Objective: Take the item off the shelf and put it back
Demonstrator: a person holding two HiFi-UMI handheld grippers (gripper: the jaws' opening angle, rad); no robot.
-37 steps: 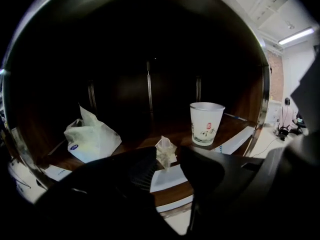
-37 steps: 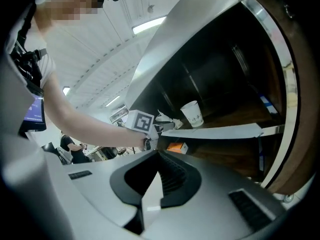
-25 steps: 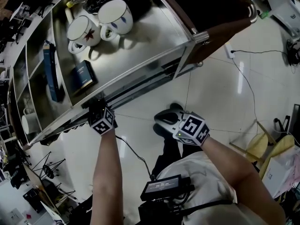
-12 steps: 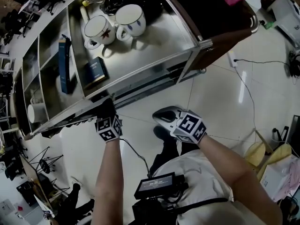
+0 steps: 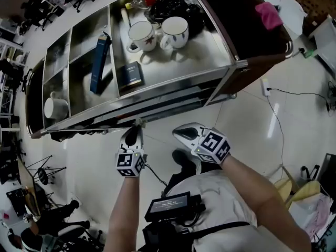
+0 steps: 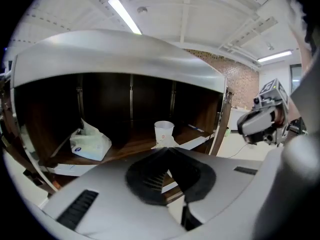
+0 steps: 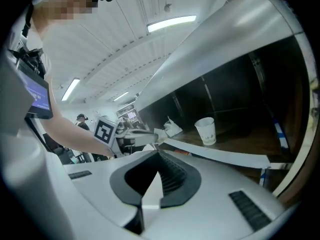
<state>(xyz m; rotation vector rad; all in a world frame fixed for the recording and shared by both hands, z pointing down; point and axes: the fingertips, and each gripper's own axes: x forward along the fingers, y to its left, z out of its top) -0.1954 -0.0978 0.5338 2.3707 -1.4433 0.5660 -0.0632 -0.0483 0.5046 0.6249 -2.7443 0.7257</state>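
One steel shelf unit (image 5: pixel 202 51) stands on glossy white floor tiles (image 5: pixel 247 119). The left gripper (image 5: pixel 137 125) and right gripper (image 5: pixel 177 132) are clenched, empty.

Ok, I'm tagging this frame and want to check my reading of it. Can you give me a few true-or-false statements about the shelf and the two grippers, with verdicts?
1. Two white mugs stand side by side on the metal shelf. True.
2. The left gripper holds the small dark box. False: its jaws are shut on nothing, and the dark box lies on the shelf in front of the mugs.
3. A blue book leans in the compartment to the left of the mugs. True.
4. A pink cloth hangs from the right gripper. False: the pink cloth lies on the dark top at far right, and the right gripper is shut and empty.
5. A paper cup stands on a lower level. True.
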